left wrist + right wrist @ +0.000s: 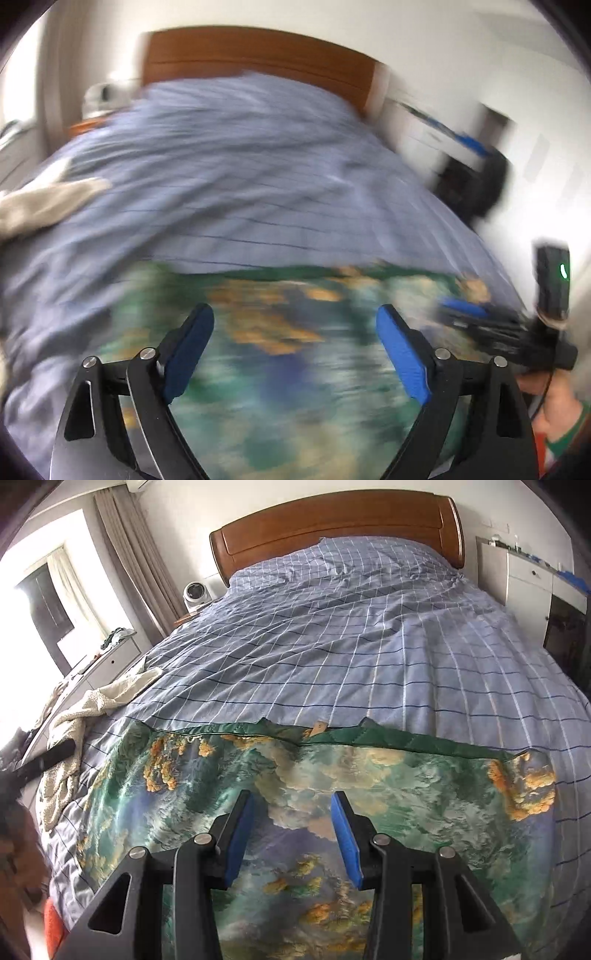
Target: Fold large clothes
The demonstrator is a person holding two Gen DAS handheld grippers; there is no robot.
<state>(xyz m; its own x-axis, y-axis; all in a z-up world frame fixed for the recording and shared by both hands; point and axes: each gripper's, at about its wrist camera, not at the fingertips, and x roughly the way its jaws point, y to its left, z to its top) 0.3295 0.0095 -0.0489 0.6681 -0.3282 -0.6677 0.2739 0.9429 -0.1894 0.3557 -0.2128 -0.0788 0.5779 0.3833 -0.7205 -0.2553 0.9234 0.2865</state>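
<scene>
Both my tongs hang empty, jaws parted, over the printed green garment (332, 812) on the checked bedspread (332, 646). Next I'd pinch matching edge corners, then fold evenly.

Green, orange-flecked printed garment (314, 812); blue checked bedcover (332, 646); brown headboard (332, 520).

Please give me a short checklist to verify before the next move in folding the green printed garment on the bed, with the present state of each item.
1. Left gripper free of cloth: ok, fingers wide apart, nothing between them.
2. Right gripper free of cloth: ok, fingers apart above the print.
3. Green printed garment lies flat on the checked bedspread: ok, far edge slightly uneven.
4. Cream towel clear of the garment: ok, beside it.
5. Left view sharp enough to aim: not ok, blurred.
</scene>
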